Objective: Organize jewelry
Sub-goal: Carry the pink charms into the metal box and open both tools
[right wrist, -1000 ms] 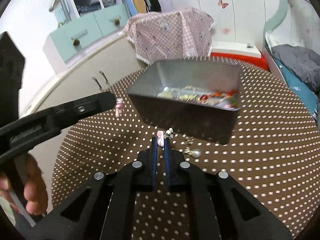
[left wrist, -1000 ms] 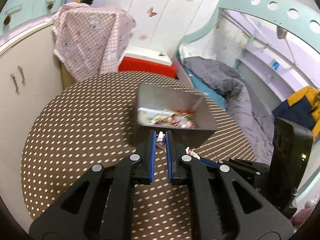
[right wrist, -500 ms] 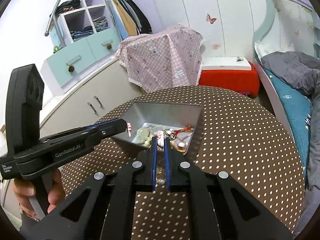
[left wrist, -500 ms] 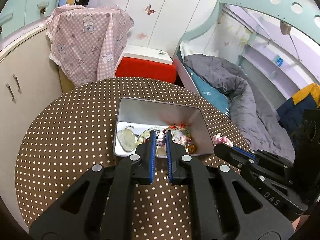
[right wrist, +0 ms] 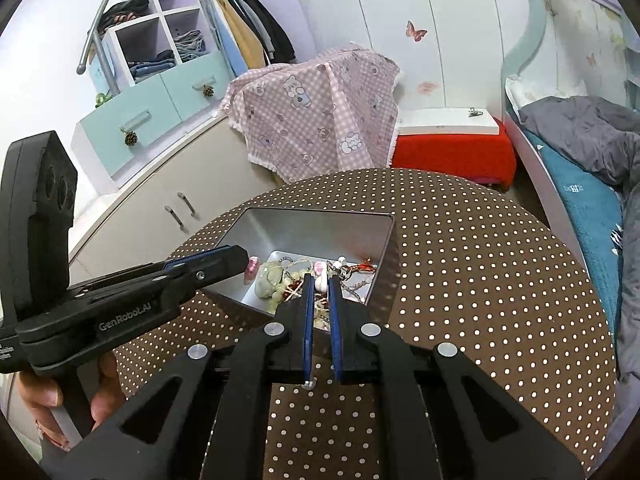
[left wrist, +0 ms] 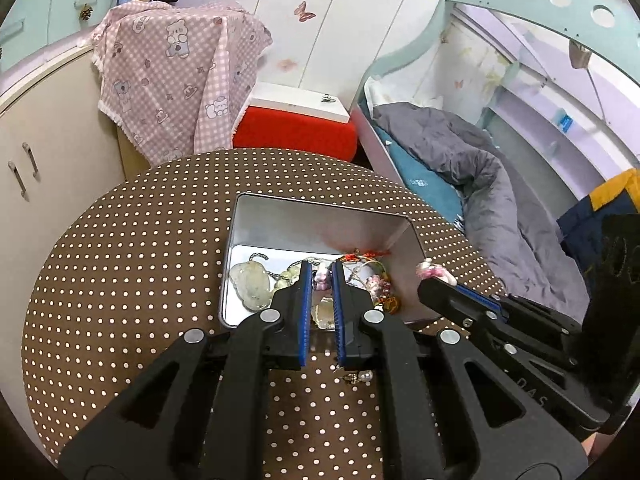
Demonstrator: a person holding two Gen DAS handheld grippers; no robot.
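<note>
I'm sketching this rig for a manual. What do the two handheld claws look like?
Both are matte black plastic. Each claw, left and right, has two straight fingers lined with ribbed blue pads and silver round fasteners at the pivots. The left unit's side carries white "GenRobot.AI" lettering. No cables or sleeves show.

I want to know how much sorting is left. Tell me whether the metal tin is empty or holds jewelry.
It holds jewelry. The tin stands open on the table, with pale green stones, beads and a red cord piled on its bottom.
</note>
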